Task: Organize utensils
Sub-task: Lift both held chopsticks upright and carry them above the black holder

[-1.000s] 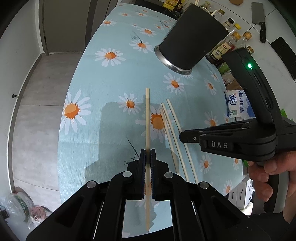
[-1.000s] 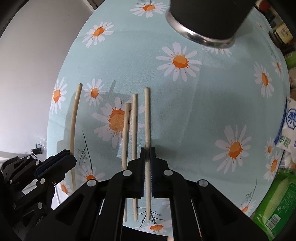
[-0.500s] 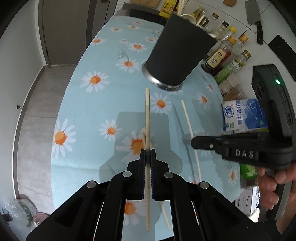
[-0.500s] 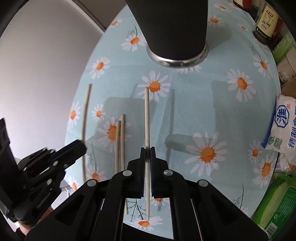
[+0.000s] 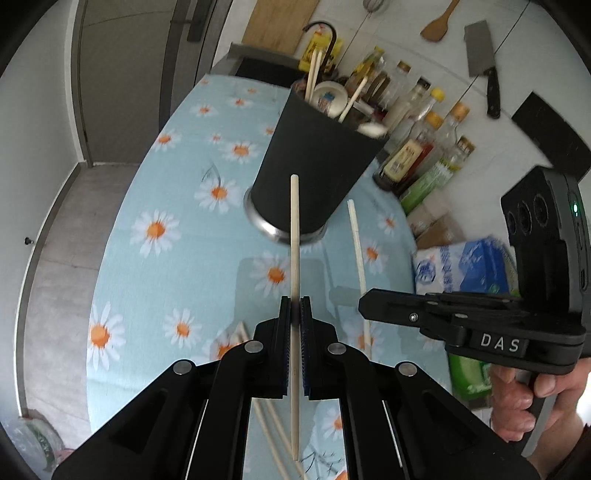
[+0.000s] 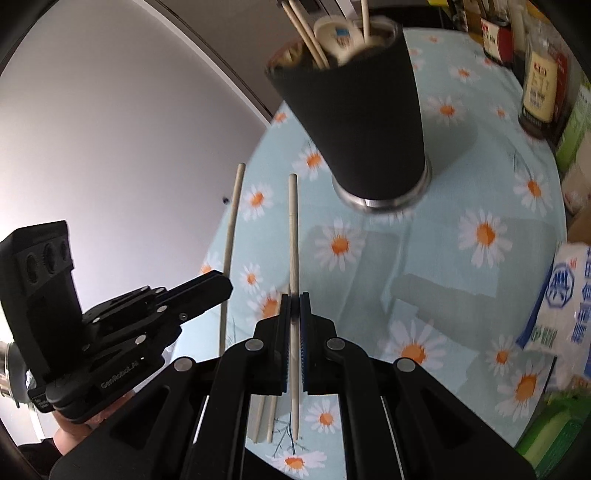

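Note:
My left gripper (image 5: 294, 314) is shut on a wooden chopstick (image 5: 294, 236) that points up toward the black utensil cup (image 5: 317, 166). My right gripper (image 6: 294, 312) is shut on a second chopstick (image 6: 293, 229), lifted off the daisy tablecloth (image 6: 461, 192). The black cup (image 6: 365, 118) stands upright ahead and holds several chopsticks and a white spoon. In the left wrist view the right gripper (image 5: 364, 304) is at the right with its chopstick (image 5: 356, 236). In the right wrist view the left gripper (image 6: 225, 286) is at the left with its chopstick (image 6: 231, 236). Two more chopsticks (image 6: 266, 410) lie on the cloth below.
Sauce bottles (image 5: 417, 147) and a blue-white bag (image 5: 461, 266) crowd the table's right edge behind the cup. A cleaver (image 5: 480, 62) and a wooden spatula (image 5: 439, 24) hang on the wall. The table's left edge drops to a grey floor (image 5: 74, 221). A hand (image 5: 517, 402) grips the right tool.
Both grippers have risen off the table, each with its chopstick, and tilted up toward the cup. The cup's rim and contents have come into view. Two chopsticks stayed on the cloth.

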The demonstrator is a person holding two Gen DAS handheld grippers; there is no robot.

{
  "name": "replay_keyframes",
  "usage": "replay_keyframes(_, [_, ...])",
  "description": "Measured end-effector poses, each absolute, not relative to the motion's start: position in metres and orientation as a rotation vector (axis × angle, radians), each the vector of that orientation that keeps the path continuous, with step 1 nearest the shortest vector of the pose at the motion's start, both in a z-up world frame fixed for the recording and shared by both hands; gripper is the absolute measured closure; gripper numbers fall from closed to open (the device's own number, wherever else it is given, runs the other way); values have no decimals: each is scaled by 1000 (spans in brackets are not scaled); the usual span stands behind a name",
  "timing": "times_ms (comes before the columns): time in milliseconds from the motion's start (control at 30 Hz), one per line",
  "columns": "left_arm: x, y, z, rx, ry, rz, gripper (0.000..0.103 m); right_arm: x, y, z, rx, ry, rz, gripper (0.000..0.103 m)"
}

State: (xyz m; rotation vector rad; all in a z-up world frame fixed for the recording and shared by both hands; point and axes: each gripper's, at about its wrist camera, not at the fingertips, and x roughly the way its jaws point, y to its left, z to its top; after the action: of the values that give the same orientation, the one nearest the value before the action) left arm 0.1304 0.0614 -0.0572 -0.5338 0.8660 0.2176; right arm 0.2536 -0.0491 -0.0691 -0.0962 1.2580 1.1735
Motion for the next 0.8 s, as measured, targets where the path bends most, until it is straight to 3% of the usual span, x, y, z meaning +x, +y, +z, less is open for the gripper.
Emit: replay_keyframes(800, [185, 90, 13, -443, 586, 124, 99, 317, -41, -1, 166, 881, 1239, 97])
